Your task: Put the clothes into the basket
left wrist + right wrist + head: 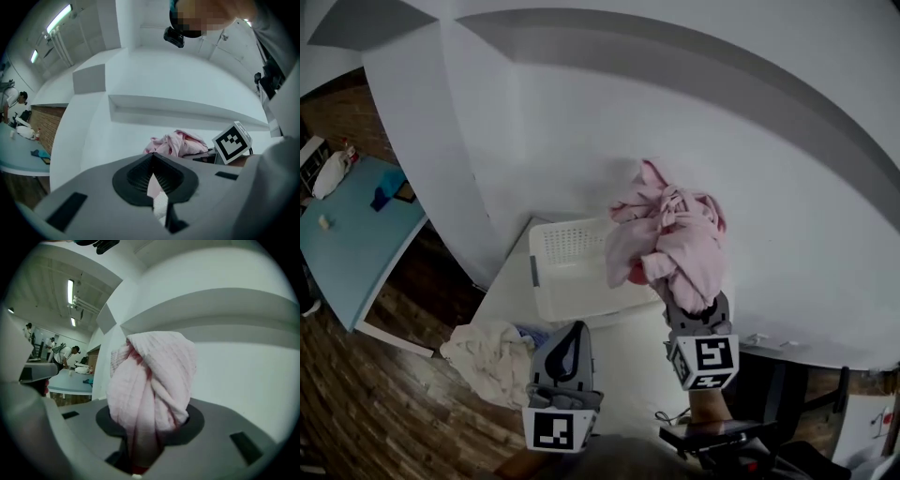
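Note:
A bundled pink garment (pixel 675 234) hangs in the air over the right side of the white perforated basket (pixel 567 267). My right gripper (pixel 692 314) is shut on the garment's lower end, and the cloth (pixel 150 380) bulges up out of the jaws and hides the pads. My left gripper (pixel 566 333) hovers low in front of the basket. Its jaws meet at the tips with nothing held (pixel 153 161). From the left gripper view the pink garment (pixel 176 143) shows ahead, beside the right gripper's marker cube (pixel 232 143). A cream cloth pile (pixel 487 356) lies on the white table (pixel 633 366), left of the left gripper.
A small blue cloth (pixel 531 333) peeks out beside the cream pile. The white wall (pixel 694 141) rises right behind the basket. A light-blue table (pixel 347 248) with small items stands far left on the wood floor. People (pixel 65 355) stand at it in the background.

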